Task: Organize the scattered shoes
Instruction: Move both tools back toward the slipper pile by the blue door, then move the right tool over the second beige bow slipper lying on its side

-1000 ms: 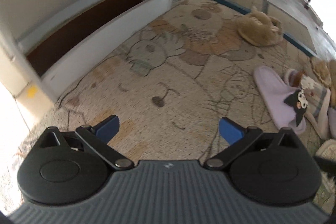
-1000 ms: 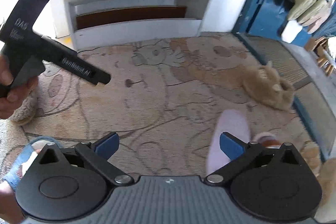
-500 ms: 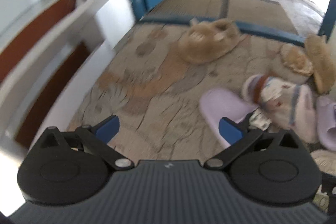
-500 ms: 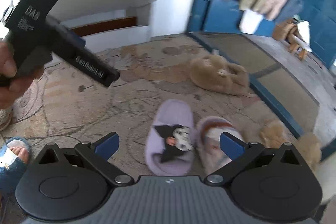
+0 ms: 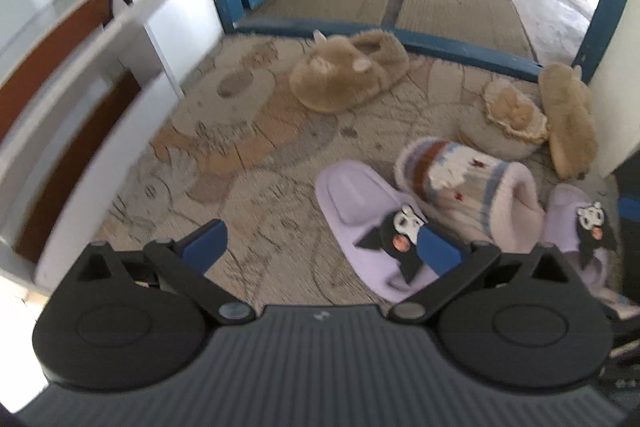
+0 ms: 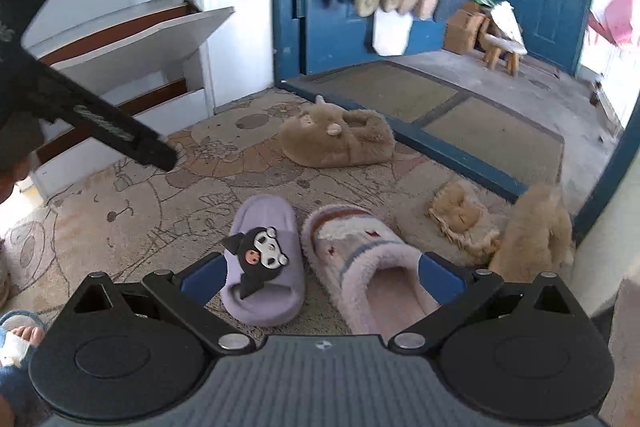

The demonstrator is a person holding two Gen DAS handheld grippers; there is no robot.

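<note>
The shoes lie loose on the patterned rug [image 6: 132, 211] — nothing looks sorted yet. A lilac slide with a cartoon charm [image 6: 262, 259] sits just beside a striped fleece slipper [image 6: 368, 267], the 2 nearly touching; the matching lilac slide [image 5: 580, 231] lies on the far side of that slipper, so the pair is split. A big tan plush slipper [image 6: 338, 141] rests alone near the blue threshold, well apart from its likely mate [image 6: 536, 231] tipped against the wall, with a beige bow slipper [image 6: 460, 223] next to it. The white shoe rack [image 6: 132, 39] at the left shows 2 shelves, both bare as far as can be seen. The right gripper [image 6: 320, 273] hangs above the lilac slide and fleece slipper, spread wide and holding nothing; the left gripper [image 5: 320, 247] — equally wide, also empty — points over the same cluster. By my reading all 6 visible shoes remain to be placed.
</note>
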